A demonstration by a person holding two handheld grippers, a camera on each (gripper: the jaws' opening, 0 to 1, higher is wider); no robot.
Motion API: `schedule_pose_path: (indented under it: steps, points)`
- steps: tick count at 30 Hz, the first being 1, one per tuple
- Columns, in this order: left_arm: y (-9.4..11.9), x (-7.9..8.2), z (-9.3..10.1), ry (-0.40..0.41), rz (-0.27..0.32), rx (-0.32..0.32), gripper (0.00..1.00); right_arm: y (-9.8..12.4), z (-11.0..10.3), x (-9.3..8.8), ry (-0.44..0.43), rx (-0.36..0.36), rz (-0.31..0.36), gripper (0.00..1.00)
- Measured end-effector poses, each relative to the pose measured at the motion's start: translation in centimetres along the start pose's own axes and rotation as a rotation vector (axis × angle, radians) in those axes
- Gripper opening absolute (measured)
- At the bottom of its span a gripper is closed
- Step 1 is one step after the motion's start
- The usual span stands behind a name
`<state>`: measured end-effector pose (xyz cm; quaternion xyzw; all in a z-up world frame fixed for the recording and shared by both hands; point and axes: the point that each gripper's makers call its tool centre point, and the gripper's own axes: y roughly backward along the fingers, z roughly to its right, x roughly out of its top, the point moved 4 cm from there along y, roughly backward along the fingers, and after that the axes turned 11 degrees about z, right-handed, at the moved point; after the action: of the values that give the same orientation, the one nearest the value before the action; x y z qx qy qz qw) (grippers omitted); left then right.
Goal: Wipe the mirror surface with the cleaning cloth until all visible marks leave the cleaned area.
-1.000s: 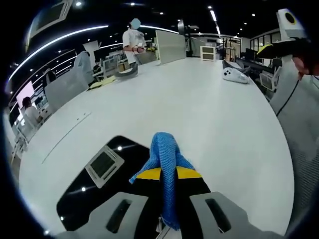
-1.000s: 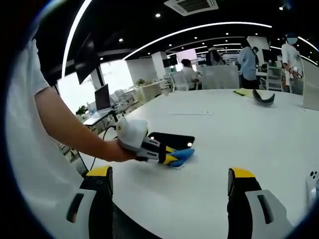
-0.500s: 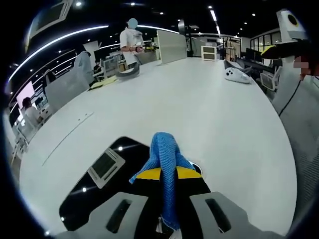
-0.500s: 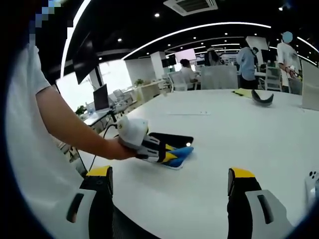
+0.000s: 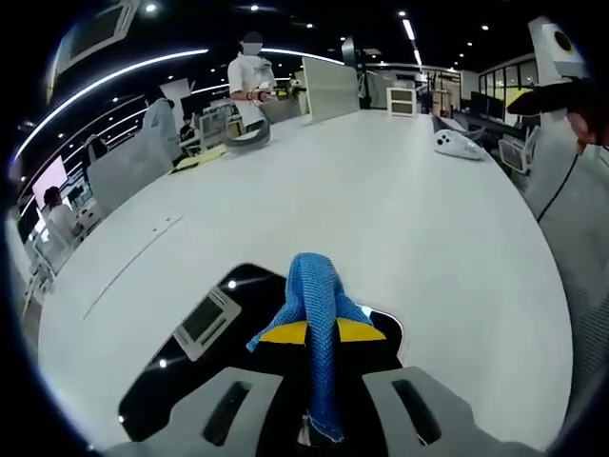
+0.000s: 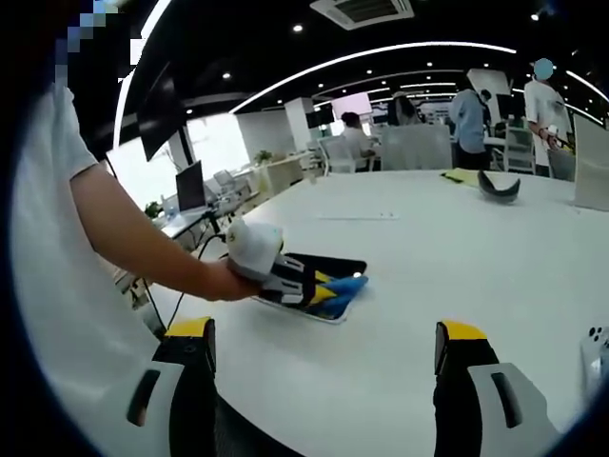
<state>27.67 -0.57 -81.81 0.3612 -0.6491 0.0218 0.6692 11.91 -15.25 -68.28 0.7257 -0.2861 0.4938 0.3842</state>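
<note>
two tools: left tool [image 5: 312,400] clamped shut on blue cleaning cloth [image 5: 314,309], pressed to dark mirror [image 5: 190,367] flat on white counter [image 5: 400,219], right tool [image 6: 324,371] gaping, empty, well apart; risk: unbraced mirror sliding under wipe, marks left.

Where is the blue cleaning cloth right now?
The blue cleaning cloth is clamped in the left tongs, resting on the dark mirror near the white table's close edge.
</note>
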Motion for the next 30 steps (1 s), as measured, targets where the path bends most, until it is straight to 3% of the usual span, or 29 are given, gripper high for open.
schedule_pose_path:
  steps: [30]
  points:
    - [-0.6, 0.0, -2.5, -0.006, 0.002, 0.018, 0.07, -0.9, 0.2, 0.1, -0.001, 0.002, -0.013, 0.95]
